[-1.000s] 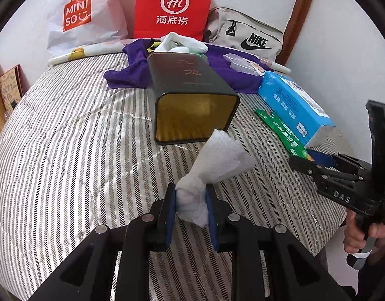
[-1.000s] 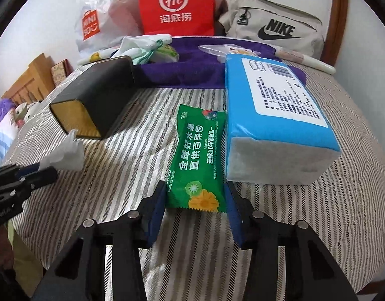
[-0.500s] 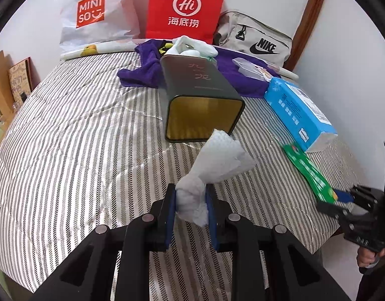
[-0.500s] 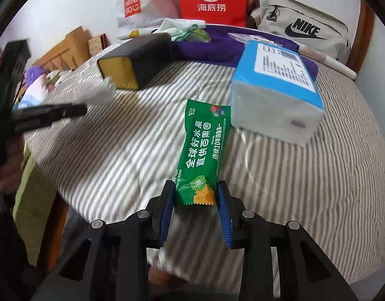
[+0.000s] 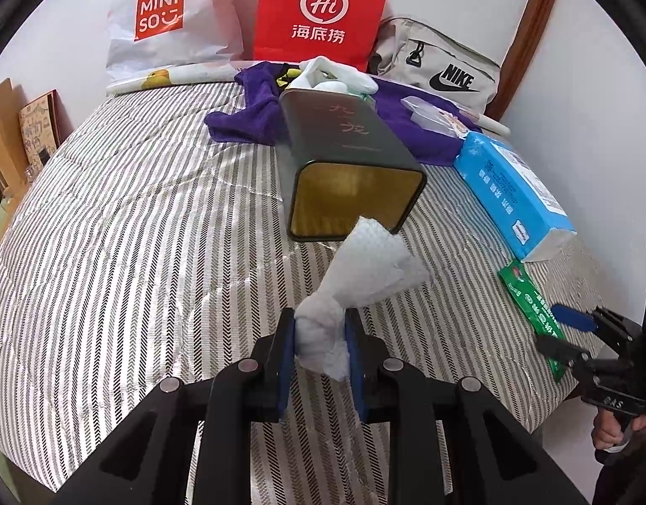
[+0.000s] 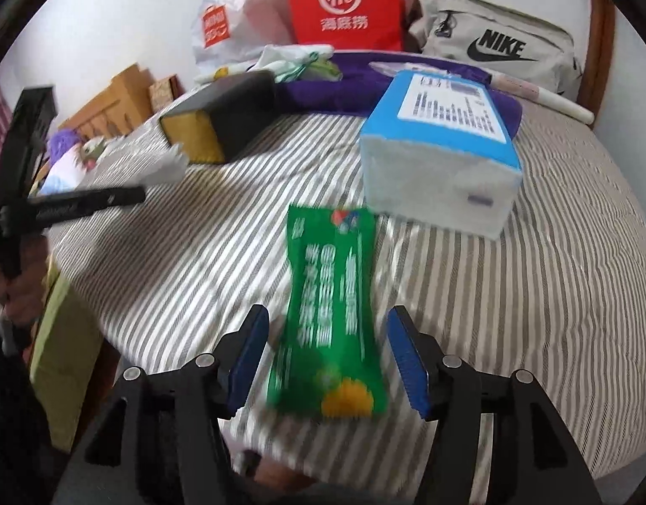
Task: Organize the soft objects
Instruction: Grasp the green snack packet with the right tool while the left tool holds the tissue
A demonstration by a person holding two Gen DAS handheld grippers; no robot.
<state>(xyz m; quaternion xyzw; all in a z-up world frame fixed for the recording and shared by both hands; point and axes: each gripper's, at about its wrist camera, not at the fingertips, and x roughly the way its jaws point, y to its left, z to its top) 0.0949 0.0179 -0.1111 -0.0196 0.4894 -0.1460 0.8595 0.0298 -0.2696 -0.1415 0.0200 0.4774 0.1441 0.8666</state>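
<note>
My left gripper [image 5: 321, 345] is shut on a crumpled white tissue [image 5: 365, 269] and holds it above the striped bed, just in front of the open mouth of a dark tin box [image 5: 352, 176] lying on its side. My right gripper [image 6: 327, 357] is open, its blue pads apart on either side of a green snack packet [image 6: 329, 315], which looks blurred and lies on the bed near the front edge. The packet [image 5: 533, 315] and the right gripper [image 5: 575, 336] also show in the left wrist view. The tissue [image 6: 167, 168] shows in the right wrist view.
A blue tissue pack [image 6: 441, 155] lies beyond the packet. A purple cloth [image 5: 247, 122] with white soft items [image 5: 331, 78], a red bag [image 5: 323, 12], a white Miniso bag [image 5: 163, 21] and a grey Nike bag [image 5: 441, 71] line the wall. The bed edge [image 6: 91, 294] drops at the left.
My right gripper was shut on the green packet and has opened; the packet has dropped onto the bed between the fingers. The left gripper holds the tissue much as before.
</note>
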